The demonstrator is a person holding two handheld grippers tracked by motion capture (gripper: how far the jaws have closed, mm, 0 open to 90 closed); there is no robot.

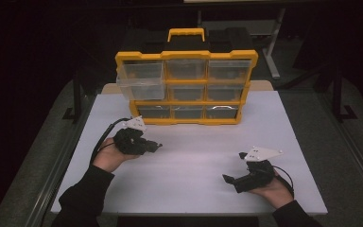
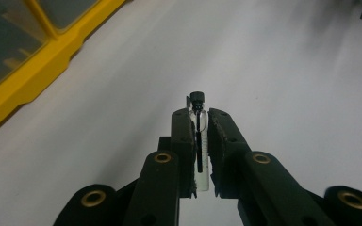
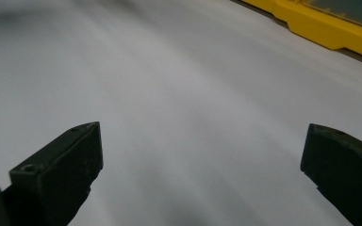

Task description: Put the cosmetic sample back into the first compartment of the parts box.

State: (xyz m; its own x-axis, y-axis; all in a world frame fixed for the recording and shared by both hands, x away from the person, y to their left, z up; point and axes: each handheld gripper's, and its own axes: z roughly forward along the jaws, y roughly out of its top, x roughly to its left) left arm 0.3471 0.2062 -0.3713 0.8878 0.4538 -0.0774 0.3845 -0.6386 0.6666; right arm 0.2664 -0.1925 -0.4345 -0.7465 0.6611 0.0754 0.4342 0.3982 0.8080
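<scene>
We are clamping the left tongs on a small glass vial at 9 o'clock on the surface; squeezing could crack it or slipping drop it, while our right tongs are gaping apart at 4 o'clock

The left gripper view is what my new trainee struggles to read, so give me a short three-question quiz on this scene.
1. True or false: the left gripper is shut on a small clear vial with a black cap.
2. Which drawer of the yellow organizer is pulled out? A) top left B) middle C) bottom right
3. Fill in: the right gripper has its jaws ____ over the white table.

Key: 1 true; 2 A, the top left drawer juts forward; 3 open, with nothing between them.
</scene>
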